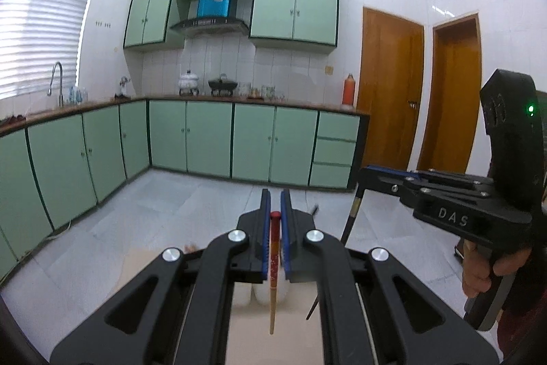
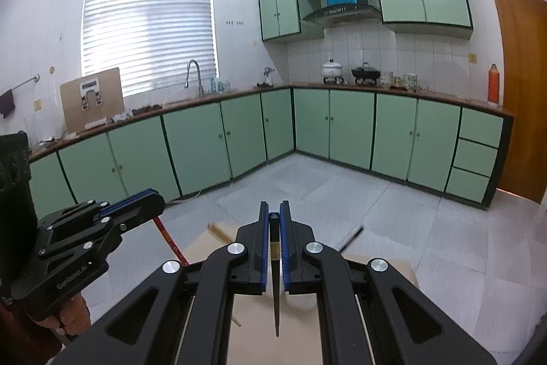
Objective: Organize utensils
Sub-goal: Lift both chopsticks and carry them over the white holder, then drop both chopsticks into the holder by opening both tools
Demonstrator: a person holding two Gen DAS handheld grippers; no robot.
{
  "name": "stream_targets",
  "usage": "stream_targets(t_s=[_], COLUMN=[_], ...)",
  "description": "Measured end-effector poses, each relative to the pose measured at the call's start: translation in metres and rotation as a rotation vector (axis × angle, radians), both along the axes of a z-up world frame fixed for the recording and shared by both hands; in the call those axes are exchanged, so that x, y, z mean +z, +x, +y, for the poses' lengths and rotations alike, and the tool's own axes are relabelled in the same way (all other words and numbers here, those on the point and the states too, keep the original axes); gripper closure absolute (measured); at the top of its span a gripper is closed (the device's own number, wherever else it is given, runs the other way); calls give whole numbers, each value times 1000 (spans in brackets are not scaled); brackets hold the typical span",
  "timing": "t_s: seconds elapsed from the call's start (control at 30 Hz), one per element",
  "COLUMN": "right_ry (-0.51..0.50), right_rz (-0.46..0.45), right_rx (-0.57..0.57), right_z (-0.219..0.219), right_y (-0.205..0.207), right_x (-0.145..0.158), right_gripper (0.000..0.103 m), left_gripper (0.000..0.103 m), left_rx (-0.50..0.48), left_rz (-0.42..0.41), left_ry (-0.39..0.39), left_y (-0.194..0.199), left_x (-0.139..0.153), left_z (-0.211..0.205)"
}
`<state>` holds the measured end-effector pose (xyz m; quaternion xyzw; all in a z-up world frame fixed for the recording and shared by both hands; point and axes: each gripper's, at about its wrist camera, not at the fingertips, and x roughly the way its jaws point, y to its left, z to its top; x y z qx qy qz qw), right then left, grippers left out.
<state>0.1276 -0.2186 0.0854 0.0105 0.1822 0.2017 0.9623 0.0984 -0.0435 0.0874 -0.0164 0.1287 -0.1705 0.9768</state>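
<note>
My left gripper (image 1: 275, 195) is shut on a red-topped wooden chopstick (image 1: 273, 265), which hangs down between the blue pads over a light table (image 1: 270, 344). My right gripper (image 2: 274, 207) is shut on a black chopstick (image 2: 275, 276) that points down toward the same table (image 2: 273, 348). In the left wrist view the right gripper (image 1: 367, 171) shows at the right with the black chopstick (image 1: 350, 221) under it. In the right wrist view the left gripper (image 2: 150, 197) shows at the left with the red chopstick (image 2: 169, 240) below it. Both grippers are raised above the table.
White cups or containers (image 1: 256, 291) stand on the table under the left gripper. Other chopsticks lie on the table: a wooden one (image 2: 220, 231) and a dark one (image 2: 352, 238). Green kitchen cabinets (image 2: 342, 132), a sink tap (image 2: 193, 77) and wooden doors (image 1: 389, 91) are far behind.
</note>
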Motion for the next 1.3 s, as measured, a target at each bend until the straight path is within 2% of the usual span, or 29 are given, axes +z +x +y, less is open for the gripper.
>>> stream_targets(t_s=[0.17,0.37,0.47,0.63,0.9,1.1,1.17,1.3], right_ry=[11,9,20,32,18,-8,2,8], right_rz=[-49,-68,-50,-3,82,142,143,112], right_rx=[-19,-51,-57,-64,-58,-65,-77,-117], right_z=[0,2,1,0,7,9,4,-7], right_y=[32,73,91,109,114,110,105,94], right_x=[23,27,15,-15,-61,-85,-86,-76], right_gripper=[97,97,97,97,97,96,92,78], left_gripper=[98,98,98,98,98,96,91,69], left_rx=[25,67,86,94,92,98,107,127], left_rz=[-57,-95,-91,-24,76,144,155,141], left_ry=[3,15,23,34,83,100,96,73], left_y=[36,83,104,131,146,148,145,135], left_x=[21,28,18,-12,-58,-79,-82,-76], left_z=[-9,-19,-23,-24,-20,-8,-3,8])
